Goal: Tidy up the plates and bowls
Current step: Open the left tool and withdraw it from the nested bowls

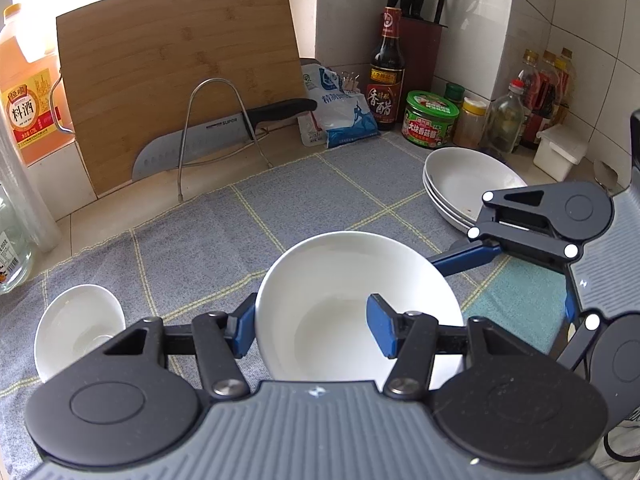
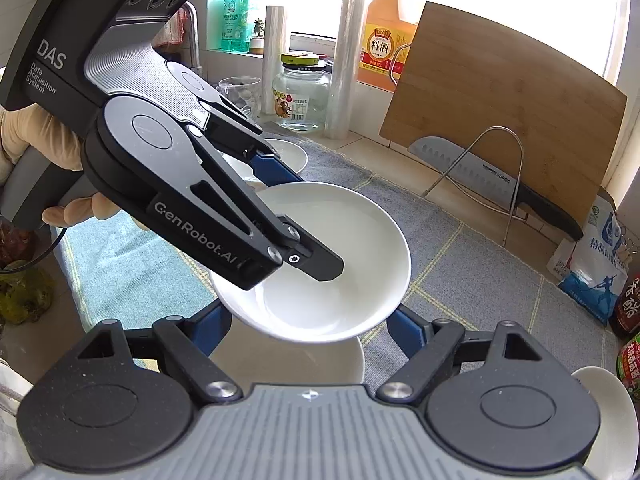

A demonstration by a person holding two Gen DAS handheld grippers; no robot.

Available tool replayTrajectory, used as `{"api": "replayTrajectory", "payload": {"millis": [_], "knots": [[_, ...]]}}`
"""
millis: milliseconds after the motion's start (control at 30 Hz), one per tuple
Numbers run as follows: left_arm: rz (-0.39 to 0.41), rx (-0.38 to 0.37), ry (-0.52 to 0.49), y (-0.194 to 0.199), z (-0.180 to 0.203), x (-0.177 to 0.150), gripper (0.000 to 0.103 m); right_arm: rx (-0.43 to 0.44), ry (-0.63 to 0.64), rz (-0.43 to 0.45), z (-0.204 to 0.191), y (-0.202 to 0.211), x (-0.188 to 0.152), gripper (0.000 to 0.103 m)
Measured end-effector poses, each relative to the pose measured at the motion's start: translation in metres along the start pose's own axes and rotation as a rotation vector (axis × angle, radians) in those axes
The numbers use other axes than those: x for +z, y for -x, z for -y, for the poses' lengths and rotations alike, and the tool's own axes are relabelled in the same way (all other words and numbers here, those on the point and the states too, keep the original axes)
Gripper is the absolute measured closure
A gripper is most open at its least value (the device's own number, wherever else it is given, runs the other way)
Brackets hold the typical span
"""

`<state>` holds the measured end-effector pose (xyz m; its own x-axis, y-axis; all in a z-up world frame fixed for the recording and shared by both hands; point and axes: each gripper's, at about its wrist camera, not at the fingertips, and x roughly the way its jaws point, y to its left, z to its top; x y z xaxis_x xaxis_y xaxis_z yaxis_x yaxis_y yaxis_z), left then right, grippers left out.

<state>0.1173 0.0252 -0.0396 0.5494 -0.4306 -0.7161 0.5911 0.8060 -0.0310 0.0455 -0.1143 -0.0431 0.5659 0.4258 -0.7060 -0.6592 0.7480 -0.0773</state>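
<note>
Over the cloth (image 1: 280, 208), left fingers (image 1: 312, 330) clamp a bowl (image 1: 352, 304), right fingers (image 2: 310, 326) apart; plates (image 1: 464, 180) stacked, small bowl (image 1: 76, 328) left.

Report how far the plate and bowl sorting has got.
Done: white shallow plates sit stacked. In hand: the left gripper has its jaws clamped on a white ceramic bowl's wall, held over a second white bowl lying between the right gripper's jaws; the grip there is unclear. Left: a small white bowl lies alone on the grey checked cloth.
</note>
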Motion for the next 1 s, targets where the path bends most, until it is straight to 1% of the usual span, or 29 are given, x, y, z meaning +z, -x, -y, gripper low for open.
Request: {"api": "replayTrajectory", "payload": {"millis": [300, 567, 1000], "knots": [[-0.021, -0.011, 0.002, -0.004, 0.015, -0.01, 0.047, 0.008, -0.015, -0.019, -0.005, 0.006, -0.015, 0.015], [-0.046, -0.018, 0.004, -0.01, 0.02, -0.019, 0.047, 0.025, -0.033, -0.04, -0.007, 0.004, -0.027, 0.015], [-0.075, -0.022, -0.007, -0.018, 0.024, -0.026, 0.047, 0.042, -0.05, -0.066, -0.006, 0.001, -0.032, 0.015]]}}
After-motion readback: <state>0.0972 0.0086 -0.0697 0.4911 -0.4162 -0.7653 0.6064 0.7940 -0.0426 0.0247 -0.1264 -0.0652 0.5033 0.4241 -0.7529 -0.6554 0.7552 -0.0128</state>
